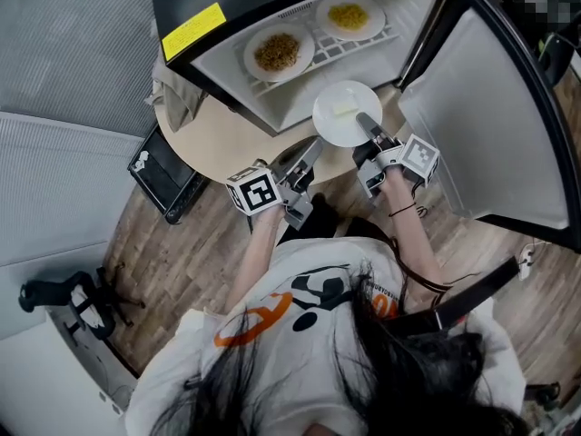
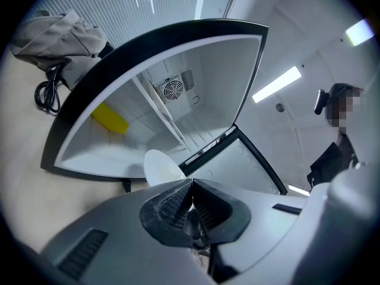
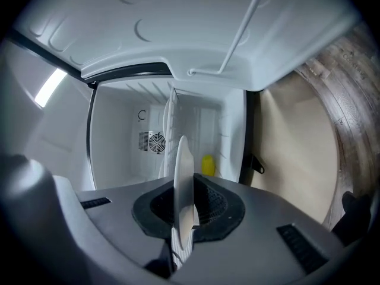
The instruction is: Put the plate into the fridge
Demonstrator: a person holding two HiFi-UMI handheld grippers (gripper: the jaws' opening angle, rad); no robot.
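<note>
A white plate [image 1: 345,112] hangs in front of the open fridge [image 1: 272,98], just below its wire shelf. My right gripper [image 1: 365,122] is shut on the plate's near rim. In the right gripper view the plate [image 3: 183,177] stands edge-on between the pads of the right gripper [image 3: 183,221], facing the fridge's inside. My left gripper [image 1: 315,146] is a little to the plate's left and lower, shut with nothing in it. In the left gripper view its jaws [image 2: 191,189] meet, with the plate [image 2: 161,166] just beyond them.
Two plates of food, one brown [image 1: 279,52] and one yellow [image 1: 349,15], lie on the fridge's shelf. The fridge door [image 1: 495,125] stands open at the right. The fridge sits on a round beige table [image 1: 213,139]. A black case [image 1: 163,175] lies on the wooden floor.
</note>
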